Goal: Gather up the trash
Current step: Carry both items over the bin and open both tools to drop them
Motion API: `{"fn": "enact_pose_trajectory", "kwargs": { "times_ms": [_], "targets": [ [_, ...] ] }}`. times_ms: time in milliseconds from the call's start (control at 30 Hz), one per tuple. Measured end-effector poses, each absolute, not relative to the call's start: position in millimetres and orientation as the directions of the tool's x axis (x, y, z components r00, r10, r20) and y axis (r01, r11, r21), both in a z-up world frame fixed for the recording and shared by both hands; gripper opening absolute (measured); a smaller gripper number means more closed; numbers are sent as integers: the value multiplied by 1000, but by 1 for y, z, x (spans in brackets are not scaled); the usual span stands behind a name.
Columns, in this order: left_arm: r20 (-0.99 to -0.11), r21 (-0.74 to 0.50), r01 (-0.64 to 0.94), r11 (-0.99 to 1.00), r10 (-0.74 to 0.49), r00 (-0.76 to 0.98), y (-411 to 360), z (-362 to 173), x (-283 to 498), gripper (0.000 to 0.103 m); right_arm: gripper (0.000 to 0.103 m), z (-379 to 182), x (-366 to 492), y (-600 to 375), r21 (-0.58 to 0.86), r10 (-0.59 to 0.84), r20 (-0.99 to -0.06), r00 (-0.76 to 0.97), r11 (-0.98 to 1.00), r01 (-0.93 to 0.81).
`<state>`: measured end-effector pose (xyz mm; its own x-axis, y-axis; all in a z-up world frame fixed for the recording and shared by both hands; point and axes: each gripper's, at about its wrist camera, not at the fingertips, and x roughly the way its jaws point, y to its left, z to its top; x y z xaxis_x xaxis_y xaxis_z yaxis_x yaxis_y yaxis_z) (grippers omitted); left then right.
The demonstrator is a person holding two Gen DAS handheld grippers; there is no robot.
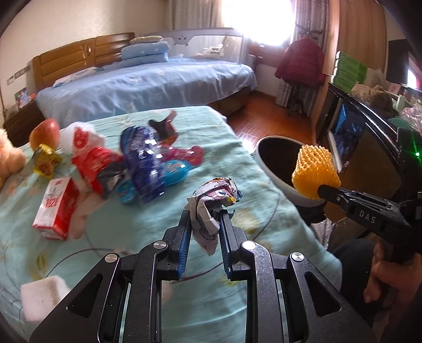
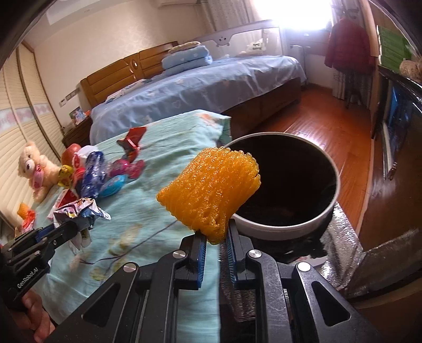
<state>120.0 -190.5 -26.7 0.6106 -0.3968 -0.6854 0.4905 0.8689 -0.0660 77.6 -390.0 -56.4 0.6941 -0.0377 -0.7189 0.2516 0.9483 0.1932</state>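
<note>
You're mid-carry: your left gripper [image 1: 204, 224] pinches a crumpled wrapper [image 1: 211, 203] above the bed [image 1: 147, 216], and your right gripper [image 2: 215, 237] pinches the orange foam net [image 2: 211, 184] at the bin [image 2: 284, 227] rim. Next — bring each over the bin mouth off the bed's right edge, then spread the jaws.

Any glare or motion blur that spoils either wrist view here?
Left wrist view: window blown out white; red carton and wrappers smeared by motion blur. Right wrist view: same window glare; yellow foam net sharp, bed edges bowed by the fisheye.
</note>
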Motion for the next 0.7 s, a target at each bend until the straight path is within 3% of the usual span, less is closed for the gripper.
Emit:
{"fn": "enact_pose_trajectory", "kwargs": {
  "times_ms": [700],
  "targets": [
    [-706,-91,598,796,-475,525,-280,-25,143,19,15,-65,87,-461,151,-124,-752,647,923,353]
  ]
}}
